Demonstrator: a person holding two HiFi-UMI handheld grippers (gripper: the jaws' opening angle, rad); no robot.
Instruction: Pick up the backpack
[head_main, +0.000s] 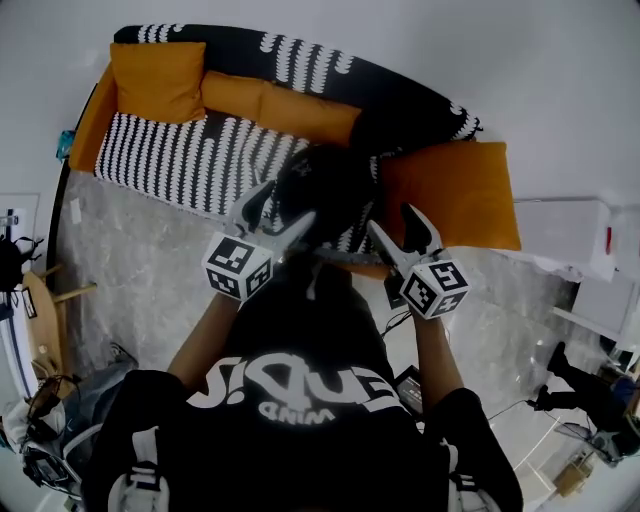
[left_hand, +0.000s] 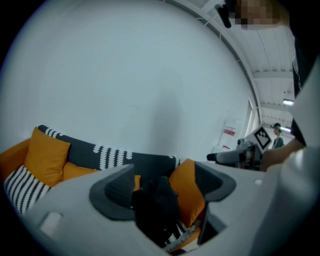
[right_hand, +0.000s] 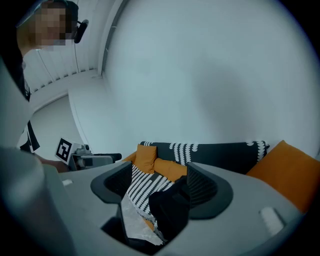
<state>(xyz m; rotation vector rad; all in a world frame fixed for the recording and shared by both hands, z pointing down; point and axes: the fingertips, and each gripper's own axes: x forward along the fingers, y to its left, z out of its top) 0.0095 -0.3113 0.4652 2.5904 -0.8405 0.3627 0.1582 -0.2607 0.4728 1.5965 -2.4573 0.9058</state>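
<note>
Ahead of left hand-held gripper (left_hand: 165, 187) and right hand-held gripper (right_hand: 159, 187), both spread in their own views, backpack (head_main: 325, 185) on sofa (head_main: 170, 150).

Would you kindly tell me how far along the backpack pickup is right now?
Done: the left gripper and right gripper point at the black backpack on the sofa. In hand: nothing; both sets of jaws stand apart, and the backpack shows beyond them, untouched as far as I can tell. Left: close in, grip it and lift it off the sofa.
</note>
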